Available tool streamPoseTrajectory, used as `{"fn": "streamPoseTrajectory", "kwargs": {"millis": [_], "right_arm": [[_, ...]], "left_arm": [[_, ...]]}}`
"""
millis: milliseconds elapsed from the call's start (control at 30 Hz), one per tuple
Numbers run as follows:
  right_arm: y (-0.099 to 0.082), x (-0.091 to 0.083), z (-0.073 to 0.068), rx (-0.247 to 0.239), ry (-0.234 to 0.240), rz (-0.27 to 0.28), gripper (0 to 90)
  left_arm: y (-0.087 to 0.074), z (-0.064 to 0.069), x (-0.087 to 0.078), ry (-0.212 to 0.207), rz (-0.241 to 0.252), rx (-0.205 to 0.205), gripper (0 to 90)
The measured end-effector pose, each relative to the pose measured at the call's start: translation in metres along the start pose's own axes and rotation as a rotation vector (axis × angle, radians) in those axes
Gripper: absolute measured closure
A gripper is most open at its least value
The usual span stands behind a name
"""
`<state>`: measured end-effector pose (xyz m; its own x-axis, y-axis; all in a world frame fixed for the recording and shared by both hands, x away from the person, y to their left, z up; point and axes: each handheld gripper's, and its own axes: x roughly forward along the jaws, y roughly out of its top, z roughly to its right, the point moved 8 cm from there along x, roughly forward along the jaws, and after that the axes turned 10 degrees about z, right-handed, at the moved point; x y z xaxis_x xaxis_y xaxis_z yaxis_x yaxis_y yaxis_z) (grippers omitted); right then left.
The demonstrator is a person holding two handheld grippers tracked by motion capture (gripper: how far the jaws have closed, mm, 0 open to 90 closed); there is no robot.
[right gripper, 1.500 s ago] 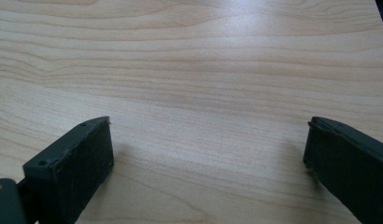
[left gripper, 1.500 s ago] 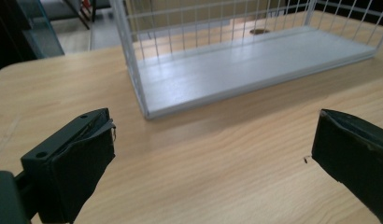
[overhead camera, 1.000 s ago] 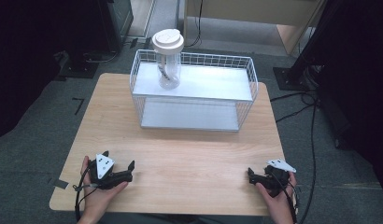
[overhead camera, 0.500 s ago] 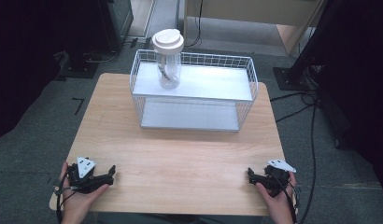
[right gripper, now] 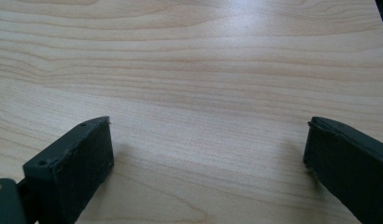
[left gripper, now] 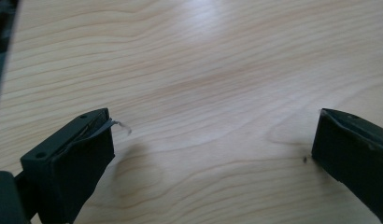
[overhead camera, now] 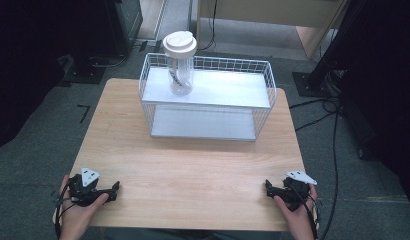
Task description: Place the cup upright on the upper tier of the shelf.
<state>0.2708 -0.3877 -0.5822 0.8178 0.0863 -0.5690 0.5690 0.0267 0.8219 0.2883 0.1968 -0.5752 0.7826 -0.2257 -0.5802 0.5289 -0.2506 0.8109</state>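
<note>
Both tongs rest open and empty on the tabletop (overhead camera: 193, 170): left tongs (overhead camera: 114, 190) at 7 o'clock, right tongs (overhead camera: 267, 186) at 5 o'clock. The lidded jar (overhead camera: 179, 64) stands at 12 o'clock on the wire rack (overhead camera: 263, 107). A careless reach there may tip this tall jar.

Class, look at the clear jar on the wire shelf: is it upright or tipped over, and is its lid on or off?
Upright, lid on. The jar stands on the top tier of the wire shelf, its white lid capping it.
</note>
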Motion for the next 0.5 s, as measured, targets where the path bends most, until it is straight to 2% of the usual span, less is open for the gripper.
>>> {"fn": "streamPoseTrajectory", "kwargs": {"millis": [167,333,500], "right_arm": [[0.0,0.0001,0.0,0.001,0.0,0.0,1.5],[0.0,0.0,-0.0001,0.001,0.0,0.0,1.4],[-0.0001,0.0,-0.0001,0.002,0.0,0.0,1.4]], "left_arm": [[0.0028,0.0032,0.0054,-0.031,-0.01,-0.015,0.0],[0.004,0.0066,0.0064,-0.063,-0.006,0.016,0.0],[0.0035,0.0062,0.0068,-0.078,-0.014,0.007,0.0]]}}
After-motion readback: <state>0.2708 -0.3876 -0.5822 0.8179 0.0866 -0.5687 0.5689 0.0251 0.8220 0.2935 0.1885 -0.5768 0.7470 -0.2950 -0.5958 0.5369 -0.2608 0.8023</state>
